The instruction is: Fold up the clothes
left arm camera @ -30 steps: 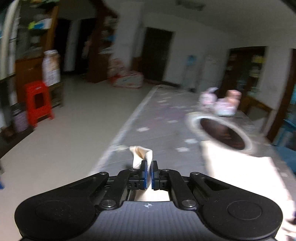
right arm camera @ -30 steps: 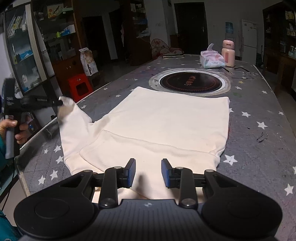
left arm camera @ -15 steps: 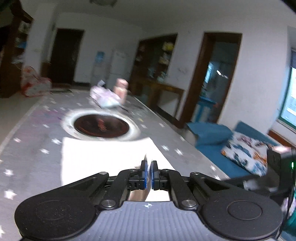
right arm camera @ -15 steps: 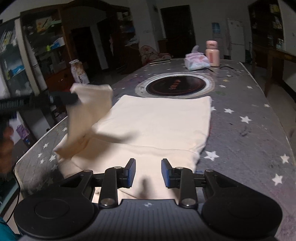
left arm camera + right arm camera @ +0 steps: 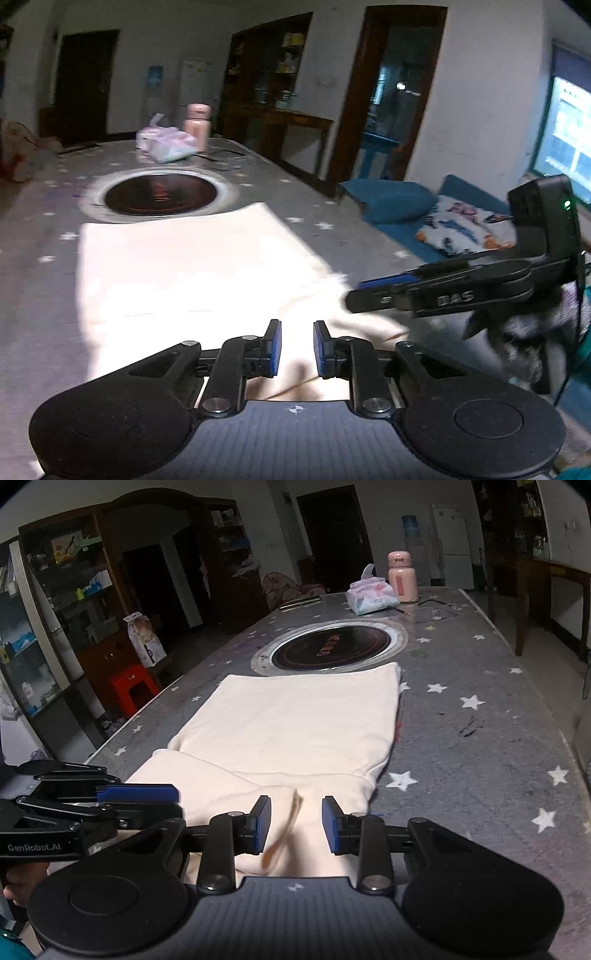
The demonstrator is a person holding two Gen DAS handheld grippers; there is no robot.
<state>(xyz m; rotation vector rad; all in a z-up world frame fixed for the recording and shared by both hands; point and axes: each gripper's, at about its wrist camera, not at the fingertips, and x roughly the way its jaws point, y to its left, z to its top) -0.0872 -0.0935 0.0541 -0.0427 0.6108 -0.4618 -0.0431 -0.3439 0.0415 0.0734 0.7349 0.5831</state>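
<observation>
In the left wrist view, the left hand-held gripper (image 5: 297, 349) is seen with its jaws parted a little; they have just been opening, and nothing is pinched between the pads, which hang just above the near end of the cream garment (image 5: 192, 266). The garment is spread flat on the star-patterned surface (image 5: 40, 295), its far hem touching the rim of the round inset hob (image 5: 160, 192). The right hand-held gripper (image 5: 354, 299) is seen entering from the right, low over the cloth.

In the right wrist view, the right hand-held gripper (image 5: 295, 825) is held partly open and empty over the near edge of the garment (image 5: 295, 723), where a sleeve (image 5: 207, 786) is laid folded inward across the body. A tissue pack (image 5: 371, 598) and a pink bottle (image 5: 402, 578) stand well beyond.

The cloth is judged soft, light and limp, likely to sag and crease when lifted; it is best taken at corners or along a seamed edge, both layers pinched together.
</observation>
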